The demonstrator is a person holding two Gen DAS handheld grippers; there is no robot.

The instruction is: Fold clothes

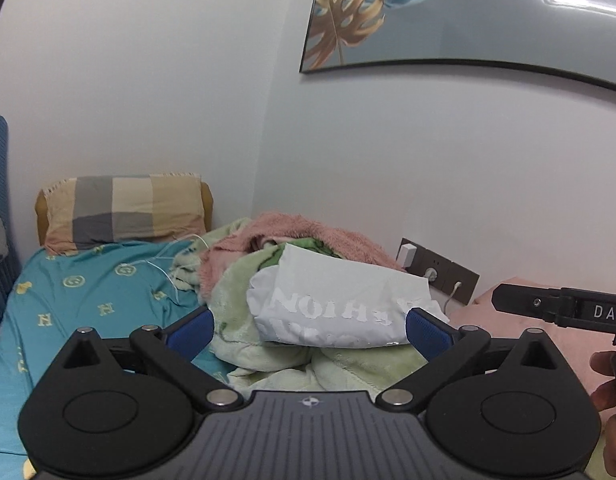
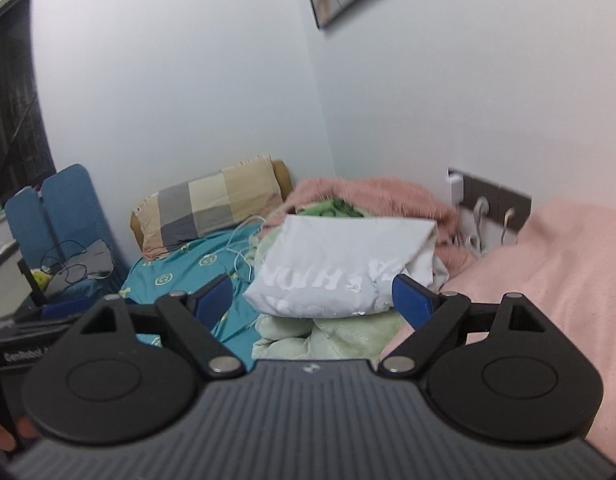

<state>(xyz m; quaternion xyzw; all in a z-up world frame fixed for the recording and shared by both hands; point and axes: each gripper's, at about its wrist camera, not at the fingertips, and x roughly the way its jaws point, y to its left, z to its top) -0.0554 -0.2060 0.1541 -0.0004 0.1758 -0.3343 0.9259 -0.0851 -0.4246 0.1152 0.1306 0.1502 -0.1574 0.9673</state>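
Note:
A folded white garment [image 1: 336, 304] with pale mirrored lettering rests on top of a heap of green and pink blankets [image 1: 267, 248] on the bed. My left gripper [image 1: 308, 330] stands wide open in front of it, blue pads apart, nothing between them. In the right wrist view the same white garment [image 2: 340, 268] lies beyond my right gripper [image 2: 314, 298], which is also wide open and holds nothing. Both grippers are drawn back from the garment and do not touch it. The right gripper's black finger shows at the right edge of the left wrist view, with a hand below it.
A checked pillow [image 1: 123, 212] leans against the wall at the head of the bed. The teal patterned sheet [image 1: 87, 300] covers the left side, a pink cover [image 2: 548, 280] the right. White cables [image 2: 243, 248] trail across the sheet. A wall socket panel [image 2: 492, 200] and a blue chair [image 2: 55, 208] flank the bed.

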